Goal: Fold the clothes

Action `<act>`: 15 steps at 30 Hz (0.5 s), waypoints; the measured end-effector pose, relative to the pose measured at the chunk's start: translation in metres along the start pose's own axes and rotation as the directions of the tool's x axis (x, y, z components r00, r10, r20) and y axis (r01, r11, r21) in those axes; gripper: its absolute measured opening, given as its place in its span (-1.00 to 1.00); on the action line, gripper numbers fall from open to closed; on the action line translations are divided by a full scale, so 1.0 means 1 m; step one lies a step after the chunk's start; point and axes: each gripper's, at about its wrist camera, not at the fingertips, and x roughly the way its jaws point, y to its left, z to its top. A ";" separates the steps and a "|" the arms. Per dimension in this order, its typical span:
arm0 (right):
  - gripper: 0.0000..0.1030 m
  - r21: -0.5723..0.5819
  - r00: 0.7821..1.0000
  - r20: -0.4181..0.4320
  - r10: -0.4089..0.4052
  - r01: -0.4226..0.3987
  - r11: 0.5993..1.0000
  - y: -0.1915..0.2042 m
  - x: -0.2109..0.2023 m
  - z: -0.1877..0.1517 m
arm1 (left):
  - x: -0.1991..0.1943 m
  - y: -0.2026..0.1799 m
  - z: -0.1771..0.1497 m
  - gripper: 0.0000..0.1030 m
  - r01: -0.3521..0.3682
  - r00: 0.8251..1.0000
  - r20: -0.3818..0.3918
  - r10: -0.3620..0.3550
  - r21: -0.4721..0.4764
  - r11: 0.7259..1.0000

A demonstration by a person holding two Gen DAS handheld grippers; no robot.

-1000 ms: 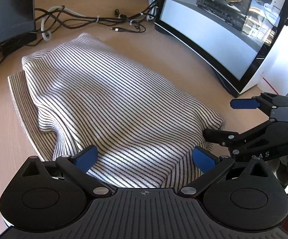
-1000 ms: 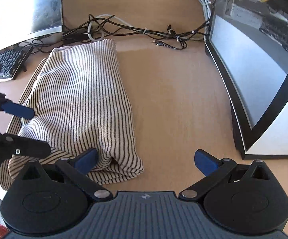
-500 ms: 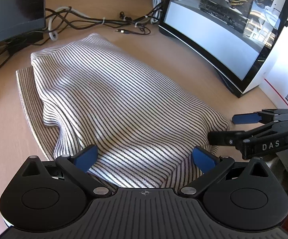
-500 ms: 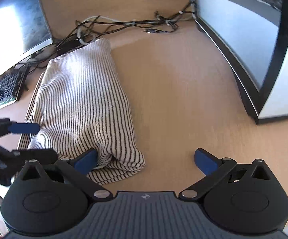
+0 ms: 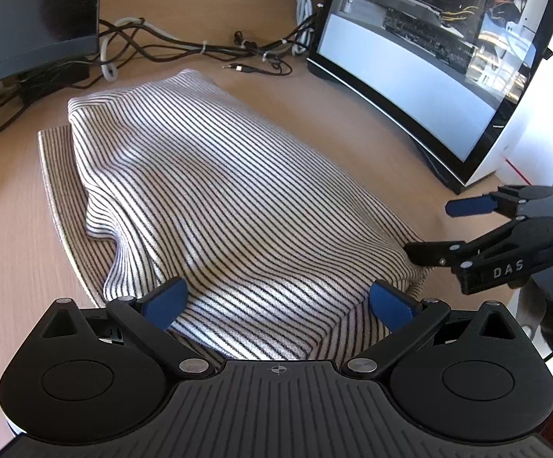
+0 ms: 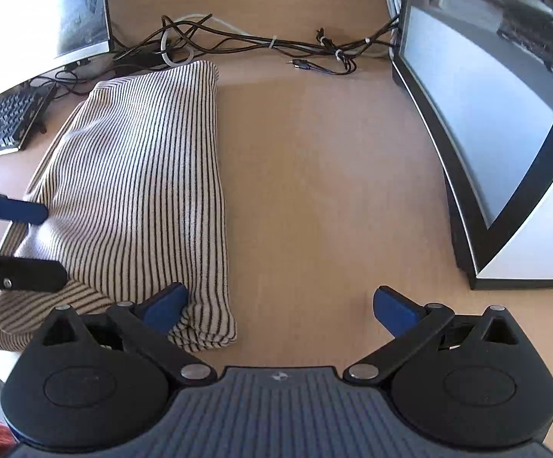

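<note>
- We are seeing the striped shirt (image 5: 219, 206) lying already doubled over on the wooden desk (image 6: 314, 175), a thinner lower layer sticking out at its 9 o'clock side in the left wrist view, so we are judging that at least one fold is done and another is coming
- We are holding the left gripper (image 5: 278, 303) spread wide and empty, its blue pads straddling the shirt's near hem, probably placed there to pinch that edge for the next fold
- We are holding the right gripper (image 6: 280, 305) equally wide and gripping nothing; its left pad is sitting against the shirt's near right corner while its right pad is hanging over bare desk
- From the right gripper the shirt is stretching away toward 11 o'clock, its far end lying near the cables (image 6: 261, 44) at 12 o'clock
- From the left gripper the shirt is filling 12 o'clock, with the right gripper at 3 o'clock just beside the corner
- The monitor (image 6: 505, 133) is standing well apart at 2 o'clock, and the keyboard (image 6: 5, 122) at 10 o'clock, leaving the middle free for folding
</note>
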 end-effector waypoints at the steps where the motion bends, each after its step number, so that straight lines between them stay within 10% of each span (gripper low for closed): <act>1: 1.00 -0.017 1.000 0.019 0.002 -0.002 1.000 0.000 -0.003 0.001 | 0.000 -0.001 0.000 1.00 -0.002 1.000 0.001 0.002 0.002 1.000; 7: 0.81 -0.397 0.951 0.254 0.175 -0.063 0.916 0.033 -0.052 0.001 | -0.005 0.008 0.002 1.00 0.041 0.999 0.031 -0.038 -0.089 0.995; 11: 0.21 -0.595 0.944 0.093 0.317 -0.202 0.778 0.063 -0.051 0.000 | -0.014 0.019 0.004 1.00 0.078 0.996 0.063 -0.069 -0.169 0.983; 15: 0.35 -0.670 0.927 -0.018 0.375 -0.290 0.683 0.086 -0.043 -0.011 | -0.030 0.032 0.000 1.00 0.053 0.994 0.107 -0.029 -0.234 0.971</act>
